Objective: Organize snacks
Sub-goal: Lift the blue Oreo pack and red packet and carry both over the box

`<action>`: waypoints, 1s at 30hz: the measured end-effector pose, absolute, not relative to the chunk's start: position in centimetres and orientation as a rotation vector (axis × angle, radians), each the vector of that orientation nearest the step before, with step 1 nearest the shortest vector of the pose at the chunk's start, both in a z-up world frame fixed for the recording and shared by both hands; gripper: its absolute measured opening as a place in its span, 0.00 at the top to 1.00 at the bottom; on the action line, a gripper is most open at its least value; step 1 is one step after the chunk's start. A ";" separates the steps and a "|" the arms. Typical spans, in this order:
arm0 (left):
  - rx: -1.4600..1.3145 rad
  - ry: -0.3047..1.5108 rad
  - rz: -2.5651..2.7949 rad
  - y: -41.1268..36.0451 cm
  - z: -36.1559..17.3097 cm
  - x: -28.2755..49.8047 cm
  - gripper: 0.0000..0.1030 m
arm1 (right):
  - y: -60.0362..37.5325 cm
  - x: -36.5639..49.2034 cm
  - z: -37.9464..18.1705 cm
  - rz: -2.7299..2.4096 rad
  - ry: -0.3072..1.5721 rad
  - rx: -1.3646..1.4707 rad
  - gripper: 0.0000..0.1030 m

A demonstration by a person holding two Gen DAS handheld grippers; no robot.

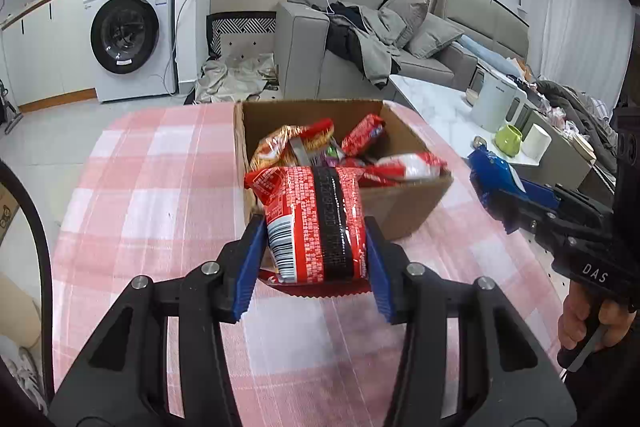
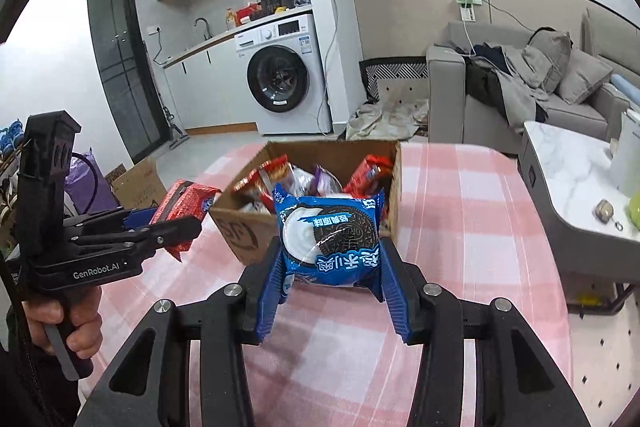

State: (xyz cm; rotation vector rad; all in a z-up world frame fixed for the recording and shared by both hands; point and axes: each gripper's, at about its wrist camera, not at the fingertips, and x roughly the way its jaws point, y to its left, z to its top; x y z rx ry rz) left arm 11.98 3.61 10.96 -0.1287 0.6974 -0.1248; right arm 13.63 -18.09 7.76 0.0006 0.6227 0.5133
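An open cardboard box (image 1: 404,205) (image 2: 240,227) stands on the pink checked tablecloth (image 1: 152,195) (image 2: 460,227) and holds several red snack packets (image 1: 296,143). My left gripper (image 1: 316,251) is shut on a red snack packet (image 1: 316,223) and holds it just in front of the box; the packet also shows in the right wrist view (image 2: 186,205). My right gripper (image 2: 330,267) is shut on a blue cookie packet (image 2: 330,239) at the box's near side; the packet also shows in the left wrist view (image 1: 494,177).
A white marble side table (image 2: 568,179) with a white kettle (image 1: 494,105) and a green mug (image 1: 509,139) stands right of the table. A grey sofa (image 1: 360,51), a washing machine (image 1: 128,31) and another cardboard box (image 2: 138,185) on the floor lie beyond.
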 end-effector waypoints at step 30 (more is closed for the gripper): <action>-0.059 0.650 -0.138 2.4 13.5 23.5 0.57 | -14.6 21.5 8.4 0.533 0.619 -0.010 0.55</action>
